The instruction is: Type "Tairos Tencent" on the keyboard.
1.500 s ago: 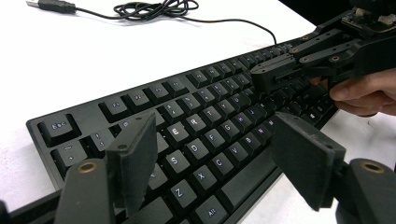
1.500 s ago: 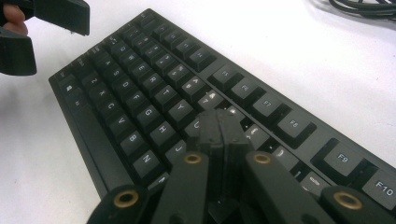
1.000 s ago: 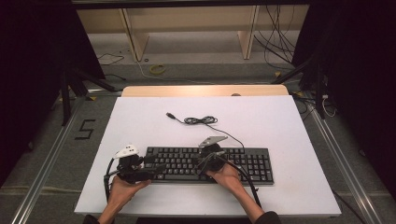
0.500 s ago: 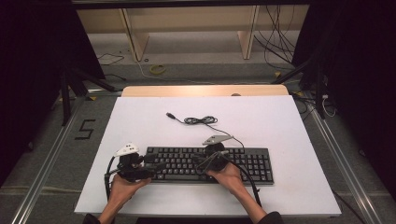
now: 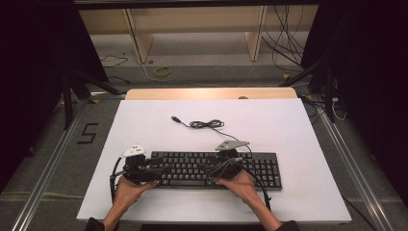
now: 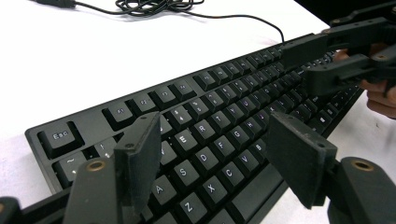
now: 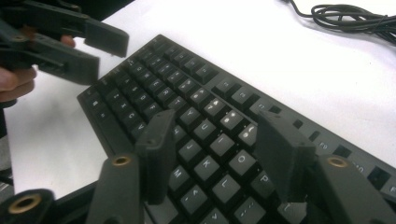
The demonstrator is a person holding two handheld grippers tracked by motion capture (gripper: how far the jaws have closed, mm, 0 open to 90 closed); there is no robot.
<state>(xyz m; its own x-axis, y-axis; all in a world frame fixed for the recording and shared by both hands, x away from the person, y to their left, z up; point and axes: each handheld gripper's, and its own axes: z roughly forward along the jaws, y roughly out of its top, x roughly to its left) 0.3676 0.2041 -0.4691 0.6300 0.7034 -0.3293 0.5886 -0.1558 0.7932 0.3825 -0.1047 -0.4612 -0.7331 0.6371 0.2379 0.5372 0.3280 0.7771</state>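
Note:
A black keyboard (image 5: 260, 168) lies along the near side of the white table (image 5: 288, 130). Its thin black cable (image 5: 207, 124) sits coiled behind it and ends in a USB plug (image 5: 175, 118). My left gripper (image 5: 161, 169) hovers at the keyboard's left end. It is open above the letter keys (image 6: 212, 144), and its jaws have just been closing a little with nothing between them. My right gripper (image 5: 211, 166) is over the middle keys, pointing left. Its jaws have just been opening and stand open and empty above the keys (image 7: 219, 135). Each gripper view shows the other gripper farther along the keyboard.
A wooden board (image 5: 211, 93) borders the table's far edge. Beyond it on the floor lie loose cables and a yellow ring (image 5: 162, 71). A taped figure five (image 5: 88, 133) marks the floor at the left. Bare tabletop lies to the right of the keyboard and behind it.
My right gripper has shifted a little to the right over the keyboard and its jaws have spread apart. The left hand has stayed at the keyboard's left end.

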